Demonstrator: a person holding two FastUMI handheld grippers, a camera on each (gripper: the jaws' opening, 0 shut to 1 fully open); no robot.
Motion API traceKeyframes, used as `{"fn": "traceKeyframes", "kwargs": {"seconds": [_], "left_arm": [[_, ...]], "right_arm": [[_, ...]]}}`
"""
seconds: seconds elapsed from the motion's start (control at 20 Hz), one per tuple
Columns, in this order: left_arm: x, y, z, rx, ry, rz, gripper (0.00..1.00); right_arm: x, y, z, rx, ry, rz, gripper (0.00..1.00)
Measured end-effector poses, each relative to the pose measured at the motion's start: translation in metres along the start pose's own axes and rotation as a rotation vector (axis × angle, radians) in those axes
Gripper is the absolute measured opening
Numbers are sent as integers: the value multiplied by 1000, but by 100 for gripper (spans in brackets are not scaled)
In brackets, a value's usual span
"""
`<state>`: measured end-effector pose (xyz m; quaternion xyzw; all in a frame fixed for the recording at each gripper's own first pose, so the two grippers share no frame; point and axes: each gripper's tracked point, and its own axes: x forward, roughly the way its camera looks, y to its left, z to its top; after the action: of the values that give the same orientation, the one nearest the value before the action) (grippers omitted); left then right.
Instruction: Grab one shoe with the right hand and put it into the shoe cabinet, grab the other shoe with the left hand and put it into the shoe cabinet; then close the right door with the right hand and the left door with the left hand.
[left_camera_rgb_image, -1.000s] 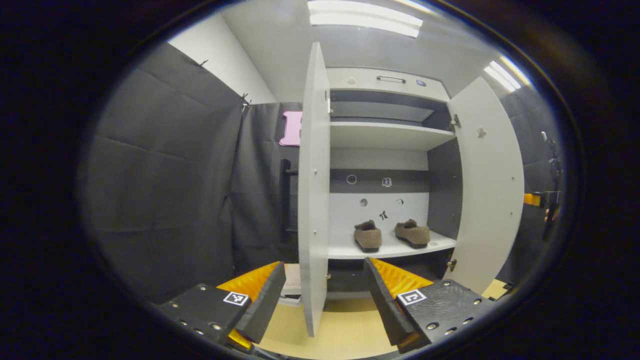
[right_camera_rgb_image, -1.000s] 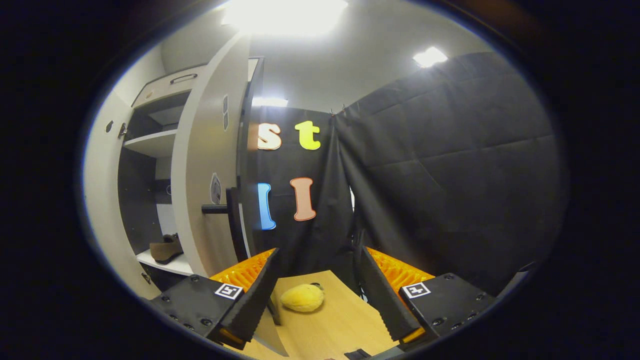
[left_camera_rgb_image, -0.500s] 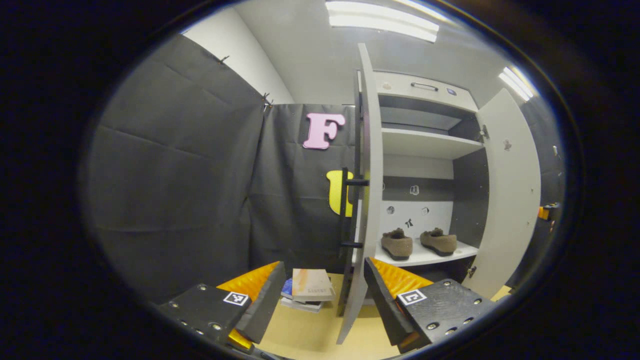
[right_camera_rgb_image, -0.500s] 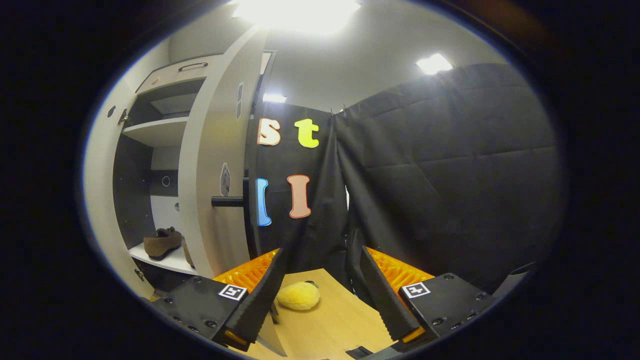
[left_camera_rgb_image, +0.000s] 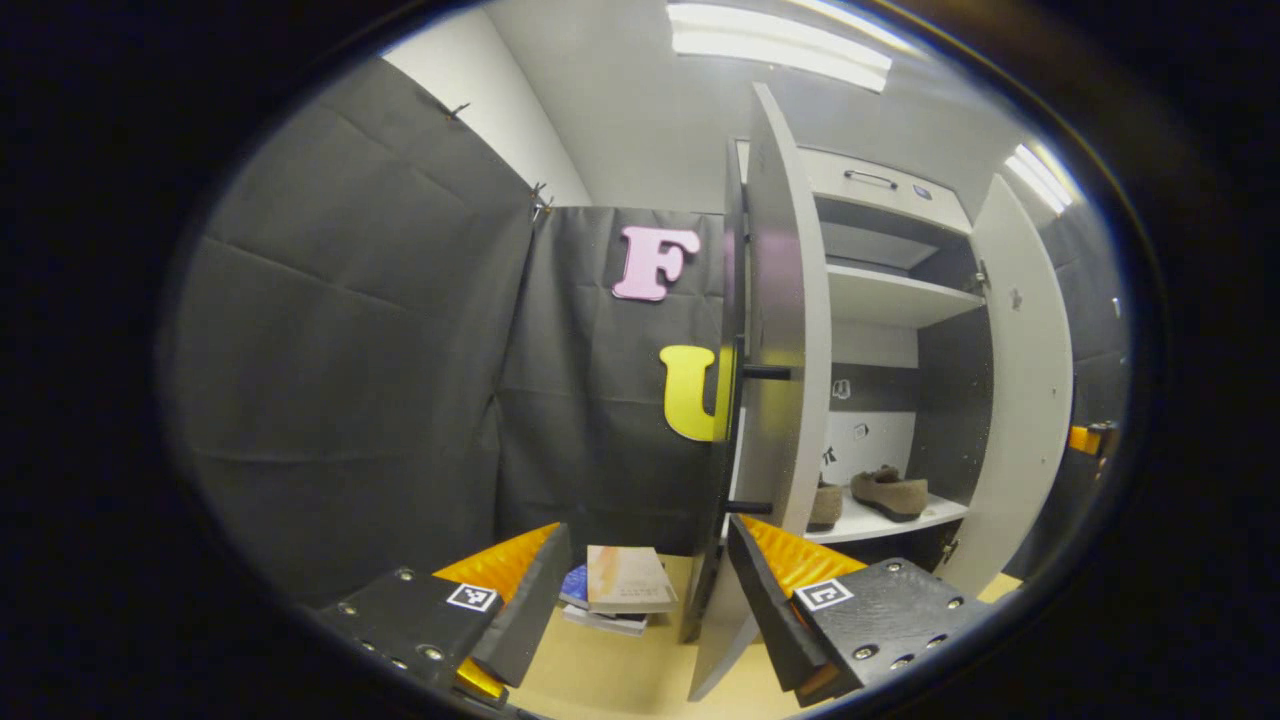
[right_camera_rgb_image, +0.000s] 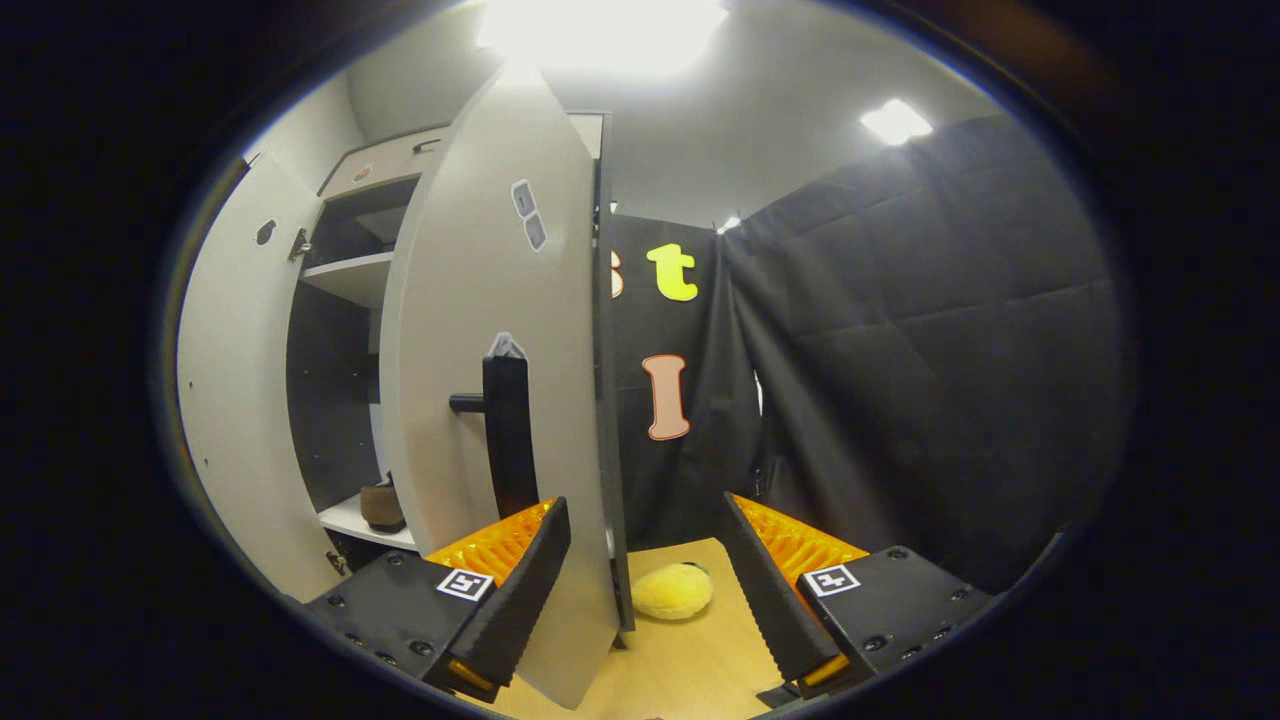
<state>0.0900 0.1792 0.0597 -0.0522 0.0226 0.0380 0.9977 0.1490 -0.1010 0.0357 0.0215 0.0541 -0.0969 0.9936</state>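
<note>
Left gripper (left_camera_rgb_image: 645, 610) spread wide, holding nothing, facing the left door's (left_camera_rgb_image: 790, 330) edge; books (left_camera_rgb_image: 620, 585) on the floor between the fingers; both shoes (left_camera_rgb_image: 890, 492) on the cabinet's (left_camera_rgb_image: 880, 300) lower shelf. Right gripper (right_camera_rgb_image: 640, 600) wide, holding nothing, right door (right_camera_rgb_image: 480, 400) half open by its left finger, yellow plush (right_camera_rgb_image: 672, 592) beyond on bare floor

Screwed black mounts (left_camera_rgb_image: 870, 615), square tags (left_camera_rgb_image: 820, 594)
</note>
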Motion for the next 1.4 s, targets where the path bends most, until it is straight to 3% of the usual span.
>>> {"fn": "traceKeyframes", "kwargs": {"seconds": [0.2, 0.25, 0.3, 0.45, 0.5, 0.55, 0.95, 1.05, 1.25, 1.3, 1.4], "left_arm": [[6, 8, 0, 4, 1, 5, 91], [8, 12, 1, 6, -3, 6, 96], [9, 15, 3, 9, -5, 8, 91], [21, 23, 5, 10, -10, 14, 91], [25, 25, 6, 11, -11, 16, 96], [30, 26, 7, 11, -12, 17, 91], [65, 21, 15, 41, -22, 32, 91], [67, 18, 20, 19, -41, 19, 95], [65, 13, 27, 14, -64, 25, 91], [65, 12, 26, 23, -65, 24, 96], [64, 7, 26, 20, -62, 6, 91]], "right_arm": [[9, 31, -3, 42, -1, 60, 97], [11, 41, -5, 45, 3, 79, 97], [13, 49, -7, 43, 5, 95, 97], [19, 65, -12, 2, 12, 118, 97], [19, 67, -14, -14, 14, 116, 97], [18, 69, -14, -26, 14, 116, 98], [2, 42, -18, -61, 4, 76, 100], [-3, 30, -20, -60, 8, 60, 100], [-10, 12, -20, -54, 4, 34, 100], [-11, 11, -18, -51, 1, 36, 100], [-12, 12, -20, -45, 5, 51, 96]]}}
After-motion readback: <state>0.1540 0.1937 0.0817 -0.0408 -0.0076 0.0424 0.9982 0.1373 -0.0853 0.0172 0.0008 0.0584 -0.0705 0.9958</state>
